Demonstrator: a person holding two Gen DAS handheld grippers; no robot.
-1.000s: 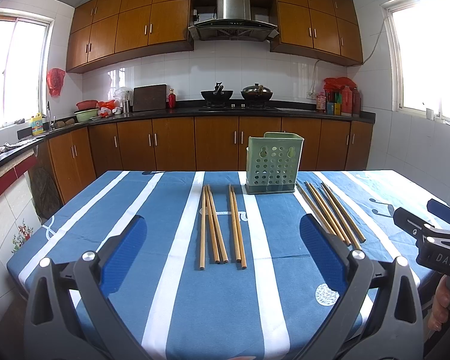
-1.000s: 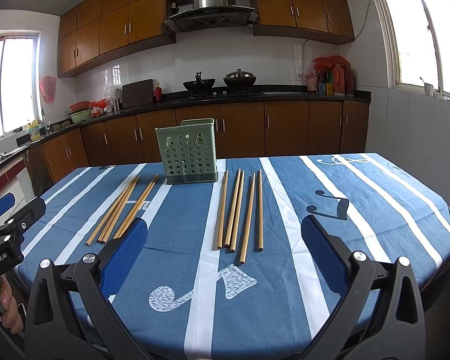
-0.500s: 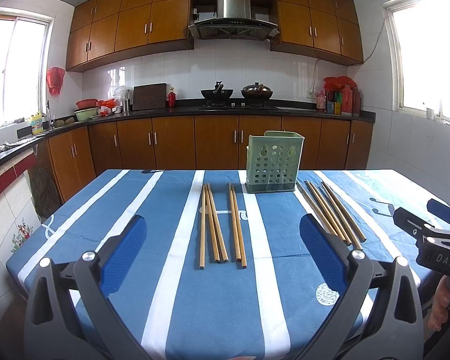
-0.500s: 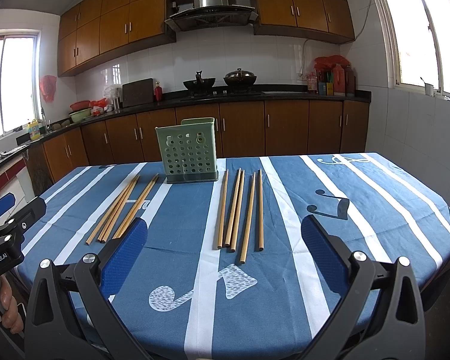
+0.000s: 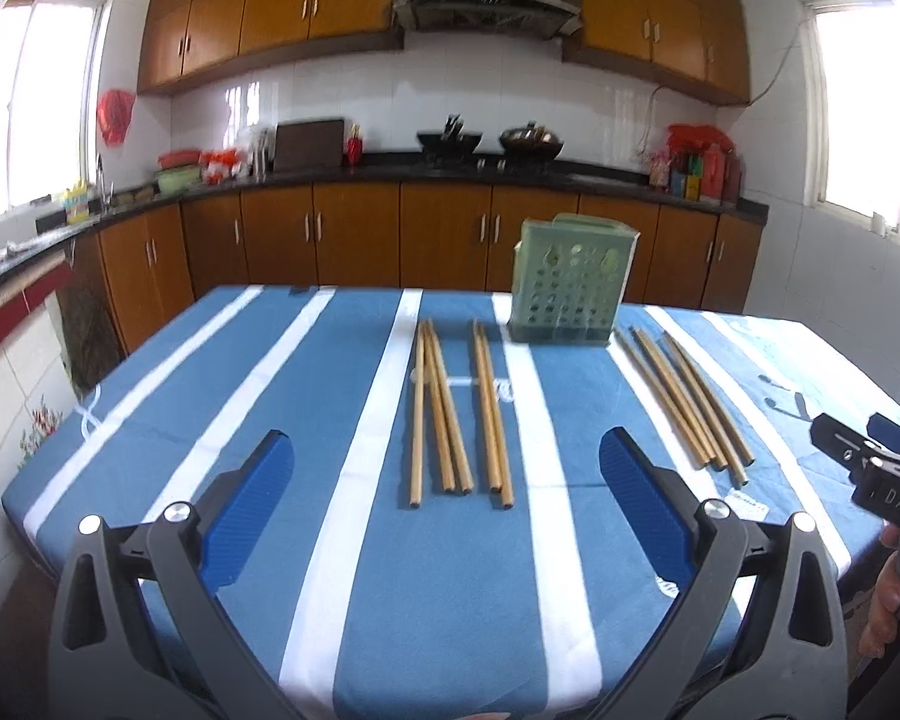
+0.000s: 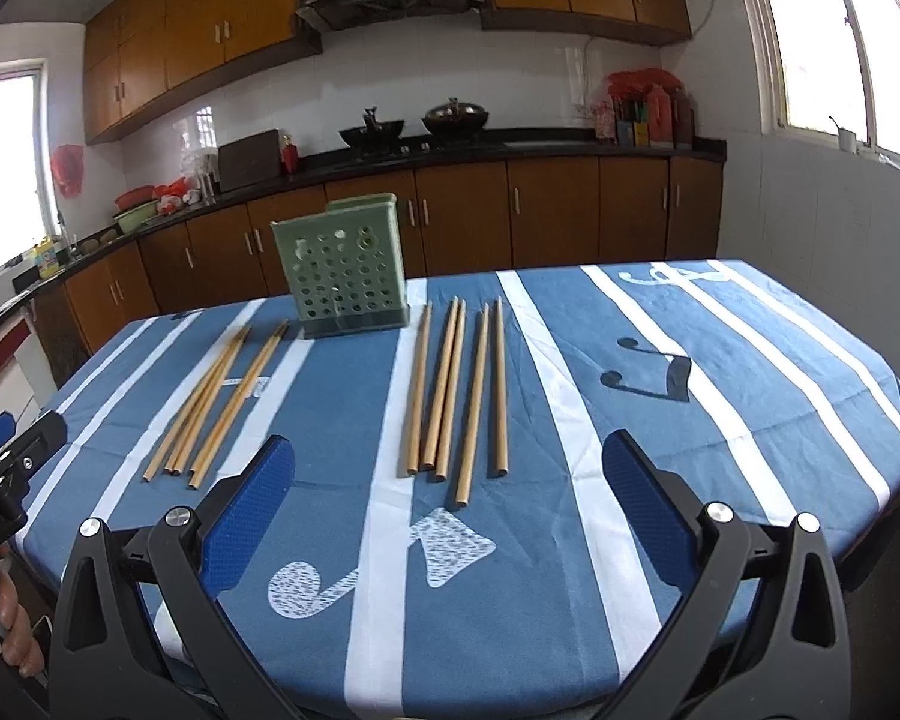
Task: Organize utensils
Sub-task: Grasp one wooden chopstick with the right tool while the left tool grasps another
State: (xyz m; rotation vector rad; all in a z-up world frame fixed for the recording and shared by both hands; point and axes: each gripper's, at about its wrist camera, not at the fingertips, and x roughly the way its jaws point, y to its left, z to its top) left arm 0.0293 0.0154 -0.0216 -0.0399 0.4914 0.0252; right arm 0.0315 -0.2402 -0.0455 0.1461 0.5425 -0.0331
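1. Chopsticks lay in two loose groups on the table (image 5: pixel 150 420), which wore a blue cloth with white stripes; none stood in the green holder (image 5: pixel 570 282), so by the look of it the sorting had not begun and every stick was left to gather.
2. The holder stood upright near the table's far edge, about midway along it, with one group lying on each side of it.
3. The left group of chopsticks (image 5: pixel 456 414) ran from near the holder's base toward the near edge: three sticks close together and a pair just beside them.
4. The right group of chopsticks (image 6: pixel 456 396) lay on the holder's other side, five sticks roughly parallel, their near ends uneven.
5. The left gripper (image 5: pixel 444 504) hung near the table's near edge, jaws spread wide, with nothing between the blue pads.
6. The right gripper (image 6: pixel 450 504) was likewise gaping and empty, facing its own group.
7. The holder's inside could not be seen from either camera, though no stick ends rose above its rim.
8. Each view showed only a sliver of the other gripper at the frame's side, with part of a hand beneath.
9. The left wrist view was slightly blurred, so whether neighbouring sticks touched or overlapped was hard to judge.
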